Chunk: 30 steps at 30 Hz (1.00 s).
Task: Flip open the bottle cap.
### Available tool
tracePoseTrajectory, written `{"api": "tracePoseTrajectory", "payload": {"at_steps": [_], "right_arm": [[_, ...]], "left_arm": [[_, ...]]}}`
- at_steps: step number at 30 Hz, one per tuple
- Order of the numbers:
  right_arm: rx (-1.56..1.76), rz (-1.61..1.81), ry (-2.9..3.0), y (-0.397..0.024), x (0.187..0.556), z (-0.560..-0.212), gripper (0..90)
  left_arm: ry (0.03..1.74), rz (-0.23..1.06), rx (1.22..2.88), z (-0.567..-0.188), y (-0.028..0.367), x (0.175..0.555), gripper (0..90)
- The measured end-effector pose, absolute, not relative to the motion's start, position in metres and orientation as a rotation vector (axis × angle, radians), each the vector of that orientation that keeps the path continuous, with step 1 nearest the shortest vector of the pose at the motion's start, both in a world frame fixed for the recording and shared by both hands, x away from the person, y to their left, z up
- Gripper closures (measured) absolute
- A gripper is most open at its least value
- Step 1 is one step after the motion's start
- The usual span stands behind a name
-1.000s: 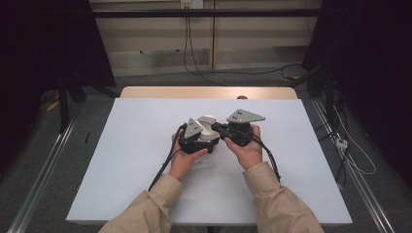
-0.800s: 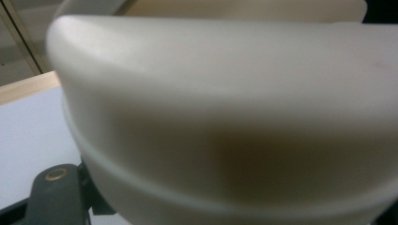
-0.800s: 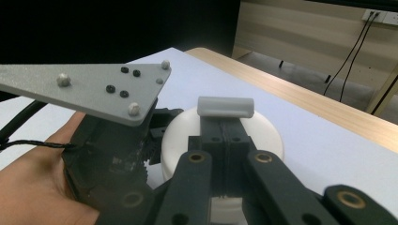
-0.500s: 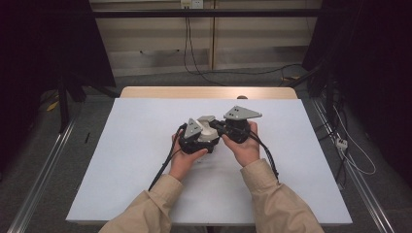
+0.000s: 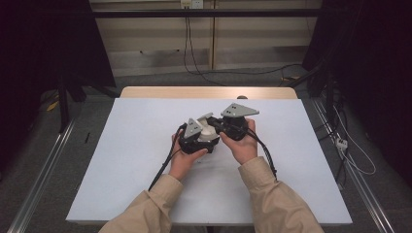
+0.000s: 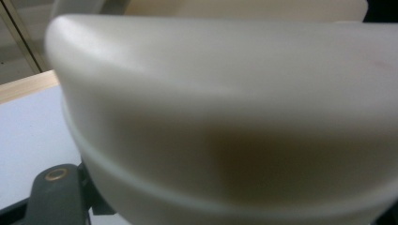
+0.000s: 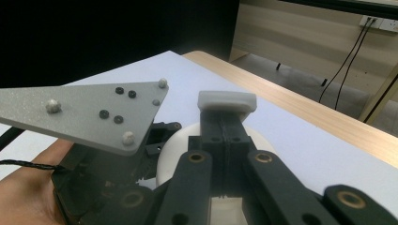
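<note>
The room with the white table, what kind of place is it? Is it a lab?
Probably a lab or recording booth: a plain white table with dark curtains at the sides, metal rails on the floor, and cables running from a wall socket.

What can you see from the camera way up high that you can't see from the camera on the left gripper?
The high view shows both hands, the tan sleeves, the left gripper, the right gripper and the wall cables. The left gripper view shows the cream-white object's smooth rim, blurred and very close, and a black finger. Both show that cream-white object and the white table.
</note>
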State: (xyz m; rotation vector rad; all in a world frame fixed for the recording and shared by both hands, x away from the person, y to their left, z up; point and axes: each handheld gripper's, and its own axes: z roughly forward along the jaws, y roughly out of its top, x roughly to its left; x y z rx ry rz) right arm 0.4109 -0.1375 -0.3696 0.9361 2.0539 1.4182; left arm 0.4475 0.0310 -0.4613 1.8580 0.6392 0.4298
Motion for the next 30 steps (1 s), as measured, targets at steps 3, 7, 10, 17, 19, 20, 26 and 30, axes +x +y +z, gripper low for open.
{"api": "tracePoseTrajectory", "payload": {"at_steps": [3, 7, 10, 17, 19, 20, 26, 30], "right_arm": [[0.927, 1.413, 2.055, -0.136, 0.411, -0.368, 90.0], [0.922, 1.412, 2.060, -0.133, 0.412, -0.368, 90.0], [0.918, 1.412, 2.057, -0.132, 0.413, -0.368, 90.0], [0.916, 1.407, 2.057, -0.130, 0.415, -0.367, 90.0], [0.916, 1.406, 2.057, -0.130, 0.416, -0.367, 90.0], [0.915, 1.405, 2.057, -0.130, 0.416, -0.367, 90.0], [0.916, 1.391, 2.066, -0.128, 0.419, -0.370, 90.0], [0.916, 1.395, 2.069, -0.126, 0.420, -0.370, 90.0]], "left_arm": [[0.638, 0.432, 1.859, -0.461, 0.031, 0.448, 18.7], [0.642, 0.430, 1.857, -0.461, 0.031, 0.448, 18.8], [0.639, 0.431, 1.858, -0.461, 0.031, 0.448, 18.8], [0.645, 0.428, 1.855, -0.461, 0.031, 0.448, 18.8], [0.644, 0.429, 1.856, -0.461, 0.031, 0.448, 18.7], [0.644, 0.429, 1.856, -0.461, 0.031, 0.448, 18.8], [0.636, 0.435, 1.858, -0.461, 0.030, 0.447, 18.7], [0.637, 0.434, 1.860, -0.461, 0.031, 0.447, 18.7]]}}
